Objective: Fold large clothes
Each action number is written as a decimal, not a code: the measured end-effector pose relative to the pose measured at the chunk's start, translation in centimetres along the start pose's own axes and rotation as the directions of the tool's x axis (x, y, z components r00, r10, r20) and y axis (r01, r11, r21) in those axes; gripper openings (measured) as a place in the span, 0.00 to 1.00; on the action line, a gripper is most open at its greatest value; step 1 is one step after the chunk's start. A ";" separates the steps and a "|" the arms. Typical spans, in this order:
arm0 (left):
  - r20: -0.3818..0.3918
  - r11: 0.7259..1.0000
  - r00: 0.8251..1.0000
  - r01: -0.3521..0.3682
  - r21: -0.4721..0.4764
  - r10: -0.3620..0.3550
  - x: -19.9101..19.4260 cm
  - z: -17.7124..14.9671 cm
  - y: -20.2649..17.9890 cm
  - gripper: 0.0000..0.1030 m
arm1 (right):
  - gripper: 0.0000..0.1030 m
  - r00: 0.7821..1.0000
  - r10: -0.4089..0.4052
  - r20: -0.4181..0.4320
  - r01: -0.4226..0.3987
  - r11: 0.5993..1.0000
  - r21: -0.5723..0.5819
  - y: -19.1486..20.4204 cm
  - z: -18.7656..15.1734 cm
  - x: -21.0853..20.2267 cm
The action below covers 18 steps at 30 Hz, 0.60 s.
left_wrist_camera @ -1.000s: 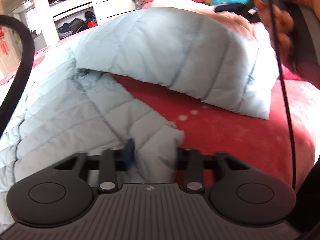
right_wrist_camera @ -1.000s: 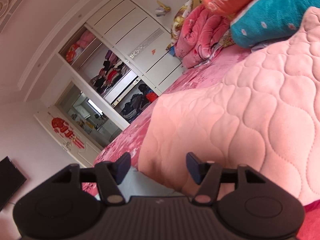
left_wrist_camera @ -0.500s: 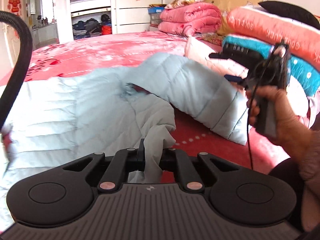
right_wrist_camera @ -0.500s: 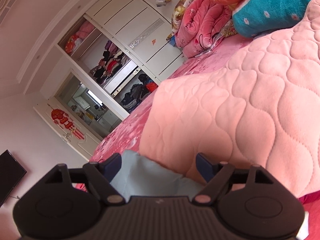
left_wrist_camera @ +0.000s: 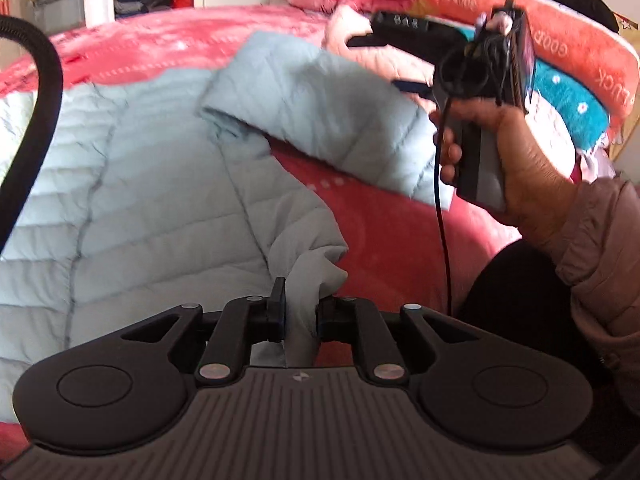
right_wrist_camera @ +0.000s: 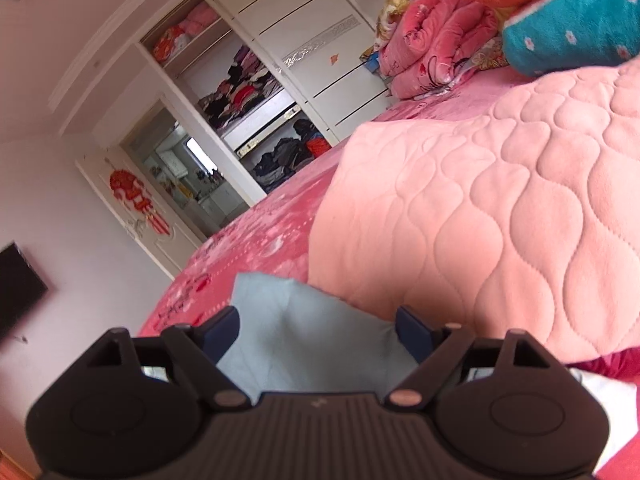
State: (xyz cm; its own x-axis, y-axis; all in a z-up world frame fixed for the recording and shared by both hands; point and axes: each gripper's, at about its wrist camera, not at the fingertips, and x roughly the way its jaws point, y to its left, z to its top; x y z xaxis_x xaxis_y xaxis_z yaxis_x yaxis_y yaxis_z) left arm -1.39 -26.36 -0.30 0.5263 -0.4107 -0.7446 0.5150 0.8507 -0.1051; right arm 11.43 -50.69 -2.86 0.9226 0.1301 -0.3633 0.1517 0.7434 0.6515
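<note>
A pale blue quilted down jacket (left_wrist_camera: 152,208) lies spread on the red bed. My left gripper (left_wrist_camera: 301,314) is shut on the jacket's near hem corner. One sleeve (left_wrist_camera: 328,116) stretches to the right toward my right gripper (left_wrist_camera: 404,64), held in a hand at upper right. In the right wrist view the right gripper (right_wrist_camera: 318,330) is open, with the pale blue sleeve end (right_wrist_camera: 304,332) lying between its fingers.
A pink quilted blanket (right_wrist_camera: 500,216) lies just behind the sleeve. Folded pink, orange and teal bedding (right_wrist_camera: 568,36) is stacked at the headboard. A white wardrobe (right_wrist_camera: 280,60) stands beyond the red bedspread (left_wrist_camera: 384,232). A black cable (left_wrist_camera: 36,120) arcs at left.
My left gripper closed on the jacket's hem corner and drew back and up. My right gripper moved over the sleeve end, which now lies between its open fingers.
</note>
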 end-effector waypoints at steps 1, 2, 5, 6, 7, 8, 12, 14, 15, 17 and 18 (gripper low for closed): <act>0.001 1.000 1.000 0.006 -0.009 -0.006 0.1 0.5 0.0 0.16 | 0.85 1.000 -0.002 -0.005 0.002 1.000 -0.020 0.3 -0.2 -0.1; 0.011 1.000 1.000 0.010 -0.015 -0.009 -0.1 0.7 -0.1 0.24 | 0.88 1.000 -0.002 -0.008 0.002 0.999 -0.033 0.6 -0.4 -0.2; 0.059 1.000 0.998 0.011 -0.020 -0.010 -1.3 1.6 0.3 0.57 | 0.93 1.000 -0.005 -0.020 0.004 0.999 -0.052 1.1 -0.9 -0.6; 0.081 1.000 0.997 0.008 -0.025 -0.006 -1.5 1.8 0.4 0.65 | 0.95 1.000 -0.008 -0.025 0.007 0.998 -0.058 1.2 -0.9 -0.7; 0.097 1.000 0.995 0.003 -0.031 0.000 -1.9 2.1 0.7 0.67 | 0.96 0.999 -0.014 -0.030 0.012 0.998 -0.065 1.4 -1.2 -0.8; 0.112 0.999 0.994 -0.002 -0.043 0.006 -2.4 2.3 1.1 0.72 | 0.97 0.999 -0.019 -0.037 0.016 0.997 -0.072 1.5 -1.3 -0.8; 0.179 0.994 0.982 -0.036 -0.107 0.055 -3.5 3.3 3.7 0.89 | 0.99 0.998 -0.023 -0.063 0.017 0.996 -0.087 2.2 -1.8 -1.1; 0.213 0.986 0.971 -0.076 -0.148 0.107 -3.7 4.1 5.5 0.95 | 0.99 0.996 -0.024 -0.081 0.016 0.995 -0.101 2.5 -2.2 -1.2; 0.229 0.980 0.964 -0.094 -0.176 0.133 -3.6 4.4 6.6 0.96 | 0.99 0.995 -0.027 -0.095 0.016 0.993 -0.115 2.8 -2.3 -1.2; 0.260 0.962 0.944 -0.143 -0.233 0.203 -3.4 4.9 9.2 0.97 | 0.99 0.993 -0.025 -0.113 0.009 0.991 -0.137 3.3 -2.7 -1.3; 0.268 0.947 0.930 -0.178 -0.269 0.251 -3.2 5.1 10.6 0.97 | 0.99 0.992 -0.018 -0.122 0.001 0.990 -0.143 3.6 -2.9 -1.4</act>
State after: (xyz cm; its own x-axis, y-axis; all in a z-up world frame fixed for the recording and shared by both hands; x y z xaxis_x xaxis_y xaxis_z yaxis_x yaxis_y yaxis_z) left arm 5.86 -17.77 4.35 0.8002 -0.2565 -0.5421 0.2118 0.9665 -0.1447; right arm 9.65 -46.34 -1.95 0.8696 0.1954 -0.4534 0.1000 0.8296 0.5494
